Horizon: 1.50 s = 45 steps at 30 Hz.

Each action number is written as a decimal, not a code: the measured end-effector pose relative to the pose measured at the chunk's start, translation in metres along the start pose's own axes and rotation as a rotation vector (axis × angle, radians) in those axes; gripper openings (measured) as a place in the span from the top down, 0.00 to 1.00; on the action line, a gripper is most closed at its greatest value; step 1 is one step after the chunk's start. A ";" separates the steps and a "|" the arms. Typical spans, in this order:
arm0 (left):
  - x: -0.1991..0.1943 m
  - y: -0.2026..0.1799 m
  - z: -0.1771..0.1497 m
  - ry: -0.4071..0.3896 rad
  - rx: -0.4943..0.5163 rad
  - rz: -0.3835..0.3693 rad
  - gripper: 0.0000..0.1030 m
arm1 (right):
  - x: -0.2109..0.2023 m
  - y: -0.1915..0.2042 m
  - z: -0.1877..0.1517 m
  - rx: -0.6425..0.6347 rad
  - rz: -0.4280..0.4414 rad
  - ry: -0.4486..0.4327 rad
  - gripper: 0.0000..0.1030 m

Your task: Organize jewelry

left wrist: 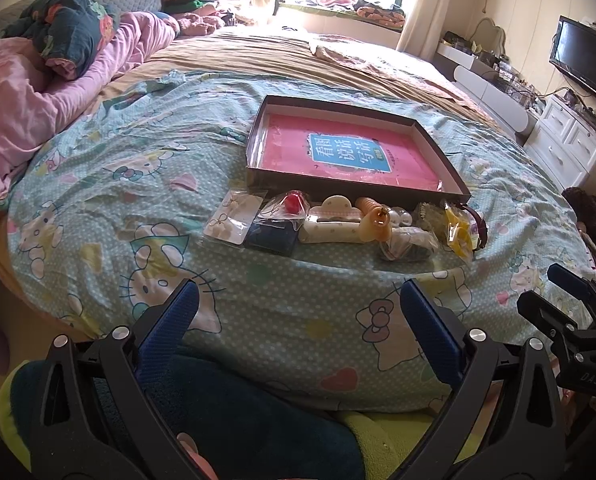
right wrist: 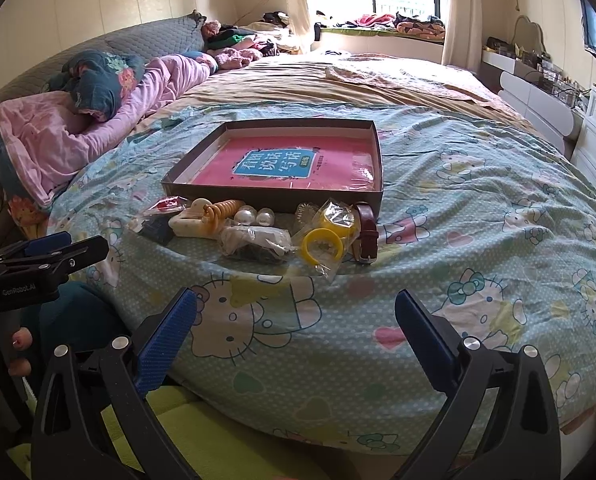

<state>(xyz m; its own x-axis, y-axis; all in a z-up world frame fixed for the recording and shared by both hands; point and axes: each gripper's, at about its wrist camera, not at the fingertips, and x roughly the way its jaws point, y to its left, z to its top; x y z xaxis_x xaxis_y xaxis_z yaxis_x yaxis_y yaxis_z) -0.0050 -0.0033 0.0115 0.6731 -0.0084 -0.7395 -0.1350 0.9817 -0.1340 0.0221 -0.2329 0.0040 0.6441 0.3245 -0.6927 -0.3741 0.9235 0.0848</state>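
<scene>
Start step: nothing picked. Left claw (left wrist: 298, 320) and right claw (right wrist: 296, 320) spread apart, empty. Jewelry row (right wrist: 258, 228) ahead, box (right wrist: 372, 196) beyond. Next: reach forward, pinch one piece.

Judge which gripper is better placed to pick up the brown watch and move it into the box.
Right, probably. The brown watch lies at the right end of the row, nearer the open right gripper. The left gripper, also open, faces the row's middle. The box sits just behind.
</scene>
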 end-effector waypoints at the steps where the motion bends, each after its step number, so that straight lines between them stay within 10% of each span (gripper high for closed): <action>1: 0.000 0.000 0.000 -0.002 0.001 -0.001 0.08 | 0.000 0.000 0.000 -0.001 0.001 0.000 0.04; 45: 0.005 0.011 0.006 -0.002 -0.032 0.004 0.08 | 0.025 0.006 0.012 -0.022 0.060 0.032 0.04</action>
<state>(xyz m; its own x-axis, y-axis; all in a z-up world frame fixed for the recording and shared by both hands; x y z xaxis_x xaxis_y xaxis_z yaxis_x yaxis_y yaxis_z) 0.0011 0.0087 0.0105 0.6741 -0.0040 -0.7386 -0.1609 0.9752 -0.1522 0.0439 -0.2166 -0.0045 0.5981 0.3725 -0.7096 -0.4262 0.8977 0.1120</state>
